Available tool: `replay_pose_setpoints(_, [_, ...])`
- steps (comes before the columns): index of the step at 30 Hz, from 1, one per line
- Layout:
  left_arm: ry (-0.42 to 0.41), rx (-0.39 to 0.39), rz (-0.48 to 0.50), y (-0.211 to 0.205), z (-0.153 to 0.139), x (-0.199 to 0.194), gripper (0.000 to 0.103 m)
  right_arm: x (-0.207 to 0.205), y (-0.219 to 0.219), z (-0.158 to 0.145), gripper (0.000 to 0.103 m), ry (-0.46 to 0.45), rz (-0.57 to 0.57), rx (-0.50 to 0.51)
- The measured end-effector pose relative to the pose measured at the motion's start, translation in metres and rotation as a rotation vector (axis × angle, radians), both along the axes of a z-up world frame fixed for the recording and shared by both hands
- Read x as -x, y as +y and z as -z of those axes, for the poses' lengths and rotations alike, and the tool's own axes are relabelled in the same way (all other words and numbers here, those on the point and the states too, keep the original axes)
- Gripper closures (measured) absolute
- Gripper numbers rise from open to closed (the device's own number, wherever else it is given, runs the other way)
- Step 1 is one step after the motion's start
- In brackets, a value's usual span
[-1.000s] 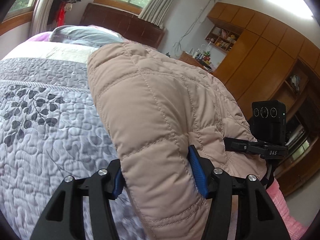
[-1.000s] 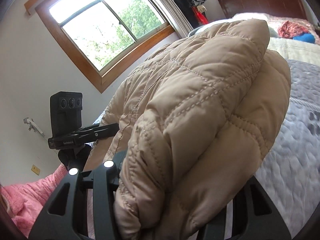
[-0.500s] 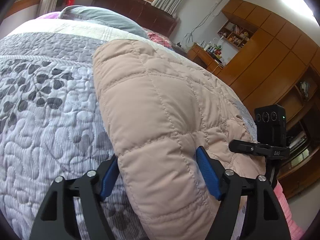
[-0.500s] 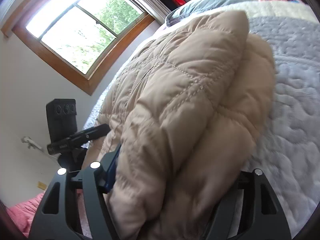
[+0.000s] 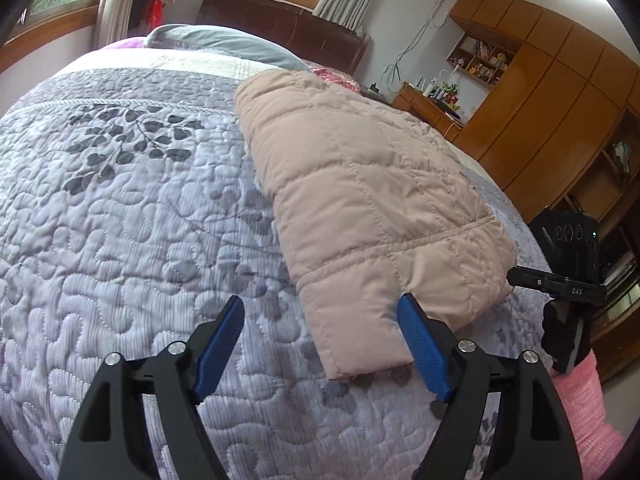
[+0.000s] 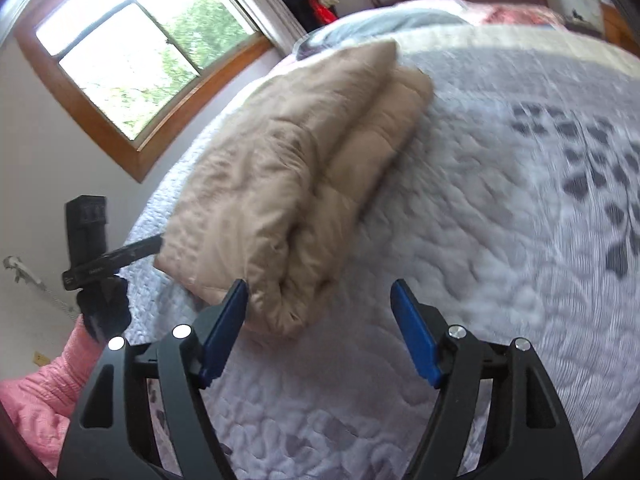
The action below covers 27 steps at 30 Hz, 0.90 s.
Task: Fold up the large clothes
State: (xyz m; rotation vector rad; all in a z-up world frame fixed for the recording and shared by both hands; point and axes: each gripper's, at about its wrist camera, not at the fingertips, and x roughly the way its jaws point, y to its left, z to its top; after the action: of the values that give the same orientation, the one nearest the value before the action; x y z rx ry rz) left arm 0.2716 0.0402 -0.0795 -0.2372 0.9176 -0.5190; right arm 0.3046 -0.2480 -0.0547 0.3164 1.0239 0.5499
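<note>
A beige quilted puffer jacket (image 5: 360,184) lies folded on the grey-lilac quilted bedspread (image 5: 120,216). My left gripper (image 5: 320,344) is open and empty, its blue pads just short of the jacket's near corner. In the right wrist view the same jacket (image 6: 288,168) lies folded in stacked layers. My right gripper (image 6: 320,320) is open and empty, its left pad beside the jacket's near end. The right gripper's body shows at the right edge of the left wrist view (image 5: 568,276), and the left gripper's body shows at the left of the right wrist view (image 6: 92,248).
Pillows (image 5: 224,44) and a dark headboard (image 5: 288,28) are at the far end of the bed. Wooden wardrobes (image 5: 552,92) and a cluttered desk (image 5: 432,100) stand on one side, a window (image 6: 132,56) on the other. A pink sleeve (image 6: 36,380) shows behind the grippers.
Both grippers were shut on the lifted jacket; they lowered it onto the bed, opened and pulled back. The jacket now lies flat and free.
</note>
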Motion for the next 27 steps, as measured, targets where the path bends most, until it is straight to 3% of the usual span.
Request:
replay_pose_setpoints(6, [0.005,-0.043,-0.020,-0.003,0.004,0.001,0.019,-0.003,0.018,0.019,0.032,0.029,0.029,0.036])
replay_pose_setpoints(11, [-0.027,-0.127,-0.078,-0.004,-0.017,0.023,0.019,0.018,0.030,-0.012,0.030,-0.013,0.075,0.091])
replay_pose_setpoints(13, [-0.015,-0.168,-0.110,-0.005,-0.024,0.032,0.013,0.034,0.041,-0.026,0.014,-0.031,0.127,0.201])
replay_pose_setpoints(16, [-0.008,-0.191,-0.146,-0.008,-0.033,0.049,0.011,0.053,0.056,-0.038,0.010,-0.064,0.171,0.310])
replay_pose_setpoints(23, [-0.106,-0.301,-0.215,-0.019,-0.059,0.088,0.007,0.093,0.081,-0.058,0.006,-0.092,0.204,0.381])
replay_pose_setpoints(27, [-0.152,-0.335,-0.236,-0.024,-0.074,0.109,0.006,0.111,0.090,-0.068,0.005,-0.104,0.230,0.373])
